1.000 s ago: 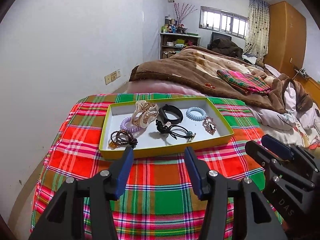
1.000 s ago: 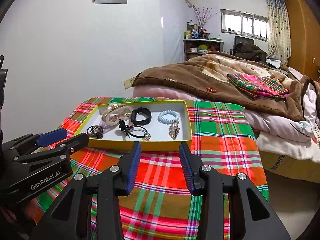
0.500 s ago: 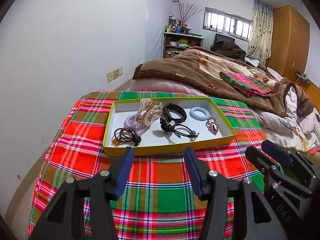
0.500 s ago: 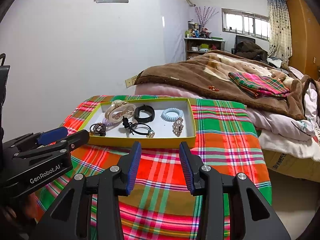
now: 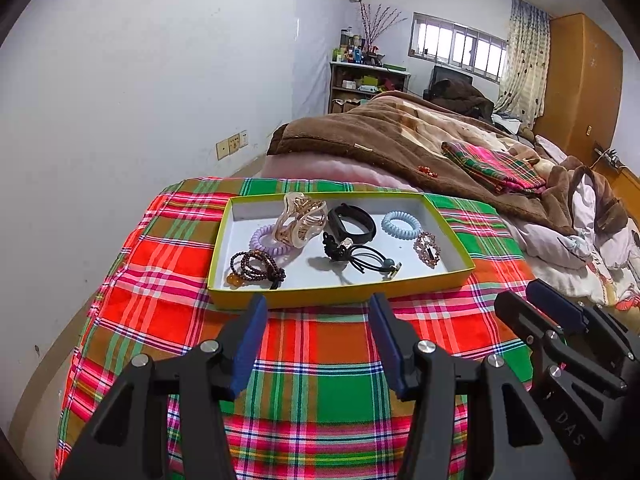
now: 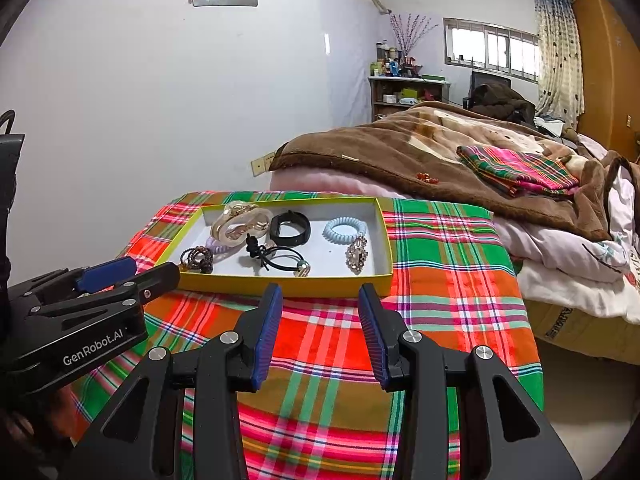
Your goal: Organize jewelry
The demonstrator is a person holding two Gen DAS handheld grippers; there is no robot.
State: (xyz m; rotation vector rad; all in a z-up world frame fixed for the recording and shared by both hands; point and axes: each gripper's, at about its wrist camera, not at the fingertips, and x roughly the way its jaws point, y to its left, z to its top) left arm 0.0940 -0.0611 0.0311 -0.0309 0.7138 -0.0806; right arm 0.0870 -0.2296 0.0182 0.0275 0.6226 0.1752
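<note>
On the plaid red-and-green cloth (image 5: pixel 320 392), a shallow yellow-rimmed cardboard tray (image 5: pixel 340 298) holds hair accessories; left gripper (image 5: pixel 318 304) and right gripper (image 6: pixel 320 292) hover with jaws apart, empty.

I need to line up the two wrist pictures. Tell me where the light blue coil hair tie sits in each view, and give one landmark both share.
Left wrist view: the light blue coil hair tie lies in the tray's far right part, right of the black band.
Right wrist view: the tie lies right of centre in the tray, just above the beaded brooch.
Shared landmark: the yellow-rimmed tray on the plaid cloth.
</note>
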